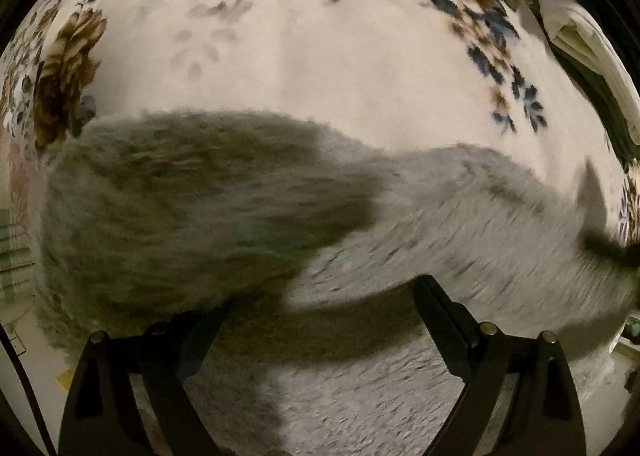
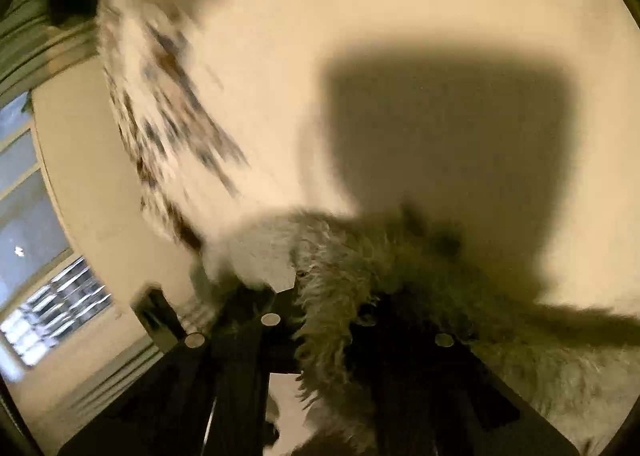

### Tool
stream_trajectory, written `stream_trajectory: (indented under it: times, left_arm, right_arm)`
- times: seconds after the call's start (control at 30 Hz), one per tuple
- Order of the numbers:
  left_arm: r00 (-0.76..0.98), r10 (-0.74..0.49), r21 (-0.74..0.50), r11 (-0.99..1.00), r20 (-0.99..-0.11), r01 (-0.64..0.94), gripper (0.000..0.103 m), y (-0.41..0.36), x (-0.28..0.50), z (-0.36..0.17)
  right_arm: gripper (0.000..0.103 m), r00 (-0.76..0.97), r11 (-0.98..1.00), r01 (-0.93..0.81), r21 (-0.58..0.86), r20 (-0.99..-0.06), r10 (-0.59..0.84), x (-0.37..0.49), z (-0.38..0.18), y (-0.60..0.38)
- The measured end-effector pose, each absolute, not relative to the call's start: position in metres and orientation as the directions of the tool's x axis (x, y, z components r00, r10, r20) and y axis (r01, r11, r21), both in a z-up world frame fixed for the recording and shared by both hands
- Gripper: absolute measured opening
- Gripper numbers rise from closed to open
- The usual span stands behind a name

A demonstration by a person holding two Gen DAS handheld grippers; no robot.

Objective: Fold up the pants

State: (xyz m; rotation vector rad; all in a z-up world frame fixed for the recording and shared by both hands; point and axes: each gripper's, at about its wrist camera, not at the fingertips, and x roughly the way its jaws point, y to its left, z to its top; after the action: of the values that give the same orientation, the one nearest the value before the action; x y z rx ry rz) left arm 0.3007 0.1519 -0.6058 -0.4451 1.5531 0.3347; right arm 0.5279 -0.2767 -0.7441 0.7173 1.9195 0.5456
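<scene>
Pants (image 1: 224,192), grey and fuzzy, sprawl lengthwise across the frame's middle on the floral bed (image 1: 320,68), just ahead of the spread left claw (image 1: 320,300), while lower centre the right claw (image 2: 320,296) pinches a lifted edge.

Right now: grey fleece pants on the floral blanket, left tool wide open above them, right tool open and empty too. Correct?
Not quite. The right tool is not empty: the right wrist view shows grey fleece pants bunched between its fingers. The rest holds: floral blanket, left tool open.
</scene>
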Motion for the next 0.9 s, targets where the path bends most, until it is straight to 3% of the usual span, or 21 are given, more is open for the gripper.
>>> stream_trajectory:
  times: [0.13,0.23,0.3,0.4,0.53,0.57,0.67,0.7,0.8,0.9]
  left_arm:
    - [0.013,-0.068,-0.066,0.877,-0.998,-0.476,0.093,0.162,0.303,-0.605]
    - [0.012,-0.072,-0.068,0.871,-0.997,-0.487,0.093,0.166,0.304,-0.603]
    - [0.017,-0.07,-0.069,0.866,-0.997,-0.495,0.093,0.169,0.305,-0.601]
    - [0.023,-0.072,-0.074,0.86,-0.997,-0.505,0.093,0.172,0.303,-0.596]
    - [0.023,-0.063,-0.066,0.864,-0.998,-0.499,0.093,0.167,0.295,-0.59]
    - [0.025,-0.058,-0.063,0.867,-0.998,-0.494,0.093,0.165,0.295,-0.588]
    - [0.028,-0.043,-0.051,0.883,-0.999,-0.467,0.093,0.154,0.296,-0.584]
    - [0.03,-0.038,-0.048,0.889,-0.999,-0.456,0.093,0.148,0.296,-0.581]
    - [0.05,-0.027,-0.046,0.906,-0.998,-0.422,0.093,0.124,0.301,-0.572]
    - [0.084,-0.034,-0.064,0.922,-0.996,-0.382,0.093,0.103,0.304,-0.559]
  right_arm:
    - [0.009,-0.369,0.804,0.169,0.57,-0.72,0.587,0.552,-0.742,-0.284]
    - [0.026,-0.413,0.893,0.025,0.45,-0.809,0.419,0.559,-0.739,-0.265]
    - [0.046,-0.366,0.905,0.023,0.424,-0.839,0.402,0.568,-0.718,-0.282]
    - [0.067,-0.264,0.909,0.034,0.416,-0.873,0.41,0.574,-0.683,-0.294]
    - [0.067,-0.364,0.806,0.121,0.58,-0.729,0.58,0.558,-0.688,-0.295]
    - [0.067,-0.382,0.828,0.111,0.55,-0.745,0.546,0.553,-0.697,-0.298]
    - [0.067,-0.313,0.961,-0.005,0.275,-0.913,0.26,0.557,-0.713,-0.304]
    - [0.067,-0.271,0.965,0.023,0.26,-0.928,0.256,0.558,-0.71,-0.315]
    - [0.067,-0.144,0.889,0.154,0.431,-0.88,0.452,0.549,-0.68,-0.339]
    - [0.07,0.042,0.835,0.165,0.525,-0.85,0.526,0.519,-0.639,-0.38]
